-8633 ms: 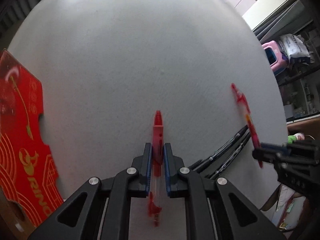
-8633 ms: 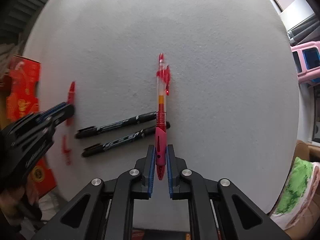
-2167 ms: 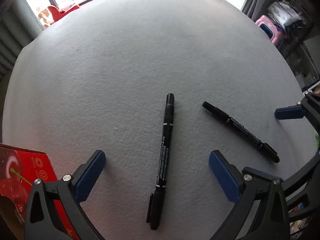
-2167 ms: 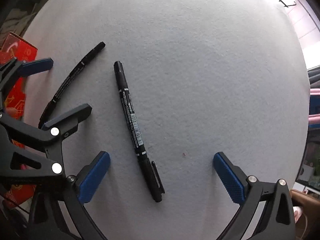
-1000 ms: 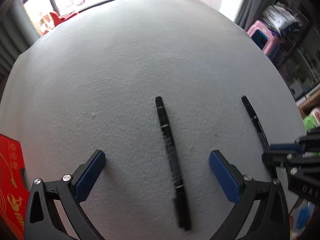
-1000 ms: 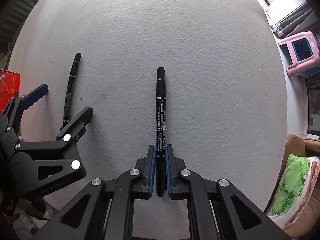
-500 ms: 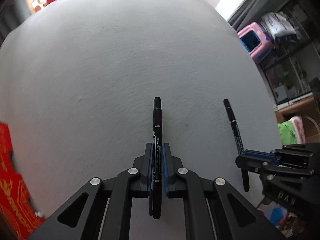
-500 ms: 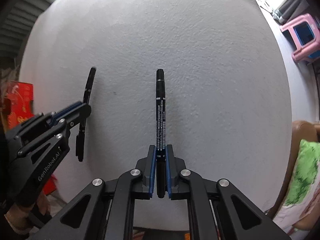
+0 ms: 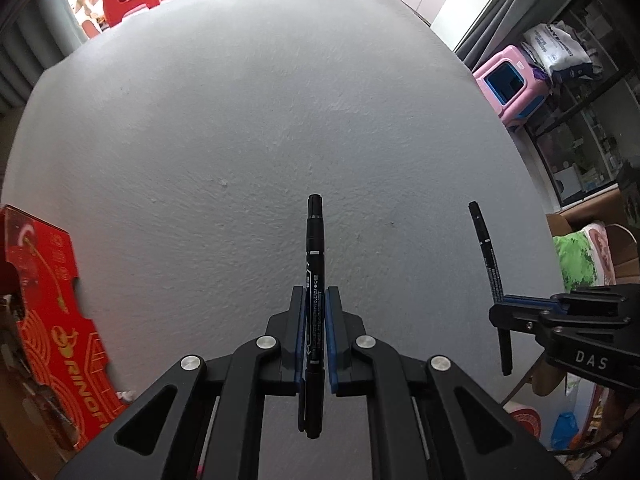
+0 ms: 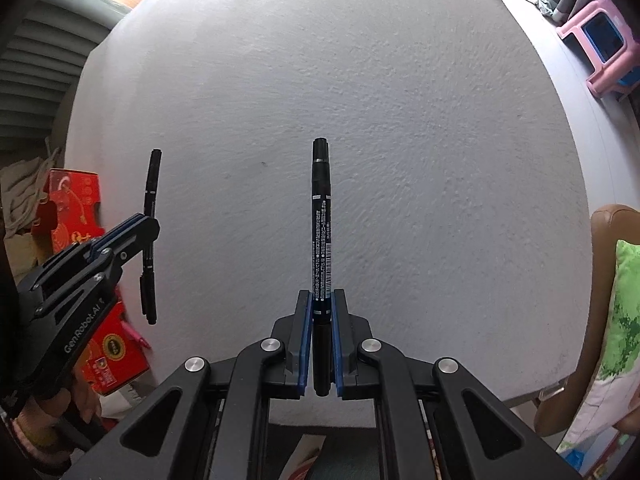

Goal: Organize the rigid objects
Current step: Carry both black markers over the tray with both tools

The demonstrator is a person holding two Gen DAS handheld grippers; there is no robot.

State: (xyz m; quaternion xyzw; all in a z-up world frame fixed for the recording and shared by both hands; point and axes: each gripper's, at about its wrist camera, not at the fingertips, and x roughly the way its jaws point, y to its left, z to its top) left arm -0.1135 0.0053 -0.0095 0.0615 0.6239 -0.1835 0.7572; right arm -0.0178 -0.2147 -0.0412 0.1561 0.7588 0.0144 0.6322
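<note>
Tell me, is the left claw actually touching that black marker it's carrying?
Touching. The left wrist view shows the left gripper with both blue pads pressed flat against the black marker, no gap on either side.

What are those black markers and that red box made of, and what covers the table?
Markers: likely smooth plastic, slight sheen, printed labels. Red box: printed cardboard, folded die-cut edges. Table: a matte grey, finely bumpy covering, perhaps felt or textured cloth.
</note>
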